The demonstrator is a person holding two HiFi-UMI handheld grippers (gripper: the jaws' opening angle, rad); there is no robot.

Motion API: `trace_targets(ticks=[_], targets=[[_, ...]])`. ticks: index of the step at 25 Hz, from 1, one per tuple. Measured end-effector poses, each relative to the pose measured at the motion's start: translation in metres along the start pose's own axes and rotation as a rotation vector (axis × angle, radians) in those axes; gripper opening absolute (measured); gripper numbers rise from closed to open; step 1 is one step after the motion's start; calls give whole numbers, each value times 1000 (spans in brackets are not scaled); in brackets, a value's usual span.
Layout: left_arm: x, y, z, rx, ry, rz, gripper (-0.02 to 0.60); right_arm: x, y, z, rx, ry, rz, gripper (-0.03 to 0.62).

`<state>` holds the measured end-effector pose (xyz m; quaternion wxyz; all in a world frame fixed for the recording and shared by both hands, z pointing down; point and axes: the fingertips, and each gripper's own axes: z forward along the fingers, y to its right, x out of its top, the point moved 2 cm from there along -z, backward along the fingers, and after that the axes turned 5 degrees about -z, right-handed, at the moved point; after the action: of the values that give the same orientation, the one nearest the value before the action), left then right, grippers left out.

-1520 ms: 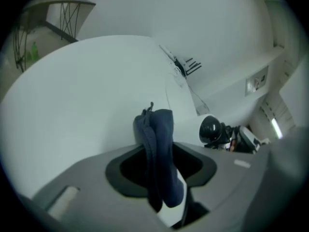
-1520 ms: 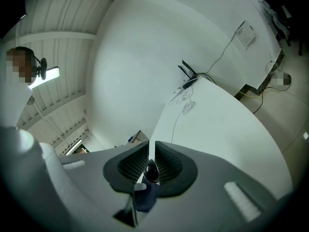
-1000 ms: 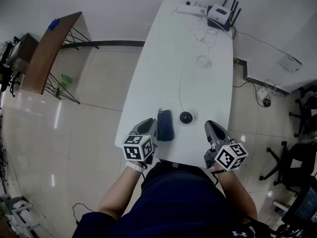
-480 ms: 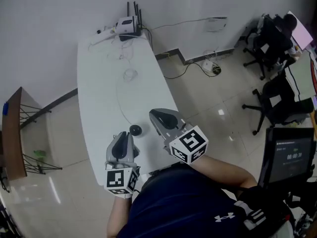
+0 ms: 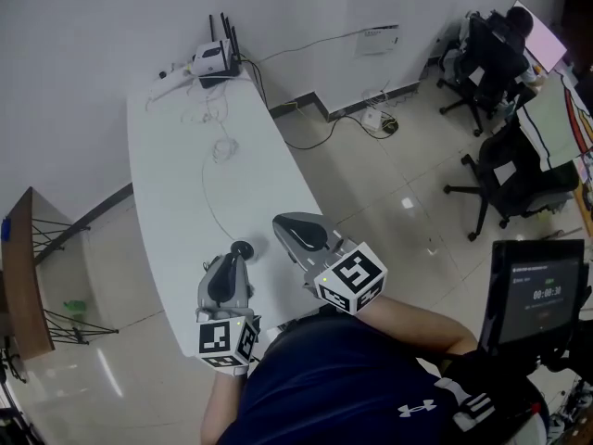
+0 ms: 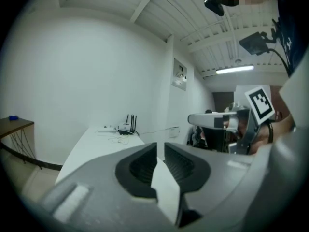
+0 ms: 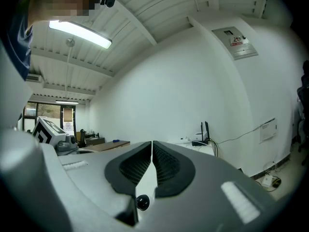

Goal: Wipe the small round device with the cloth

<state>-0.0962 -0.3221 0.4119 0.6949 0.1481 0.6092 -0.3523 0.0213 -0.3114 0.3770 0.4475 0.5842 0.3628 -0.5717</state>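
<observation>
The small round black device (image 5: 243, 247) sits on the white table (image 5: 176, 174) near its front edge, with a thin cable leading away from it. My left gripper (image 5: 232, 261) hovers just short of the device, its jaws a narrow gap apart with nothing between them (image 6: 160, 148). My right gripper (image 5: 281, 222) is raised to the right of the device, pads (image 7: 164, 161) together and empty. Both point level across the room. No cloth shows in any view; the left gripper covers the spot beside the device.
A router (image 5: 211, 58) and loose cables (image 5: 219, 145) lie at the table's far end. Office chairs (image 5: 491, 54) and a monitor (image 5: 539, 295) stand to the right, a wooden shelf (image 5: 18, 276) to the left. The person's torso is against the table's front edge.
Both grippers have lifted off the table's front edge and now point level. The head view has swung round. The dark cloth seen beside the device a second ago is out of sight.
</observation>
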Motion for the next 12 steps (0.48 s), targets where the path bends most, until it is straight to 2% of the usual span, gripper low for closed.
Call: trace_targets(ticks=[8,12], targets=[[-1,6,-5,25,8,1,49,5,1,-9,-3,1,-26,18],[-1,6,0,18,12,35,48,13,5,-11,-22,29,-67,18]])
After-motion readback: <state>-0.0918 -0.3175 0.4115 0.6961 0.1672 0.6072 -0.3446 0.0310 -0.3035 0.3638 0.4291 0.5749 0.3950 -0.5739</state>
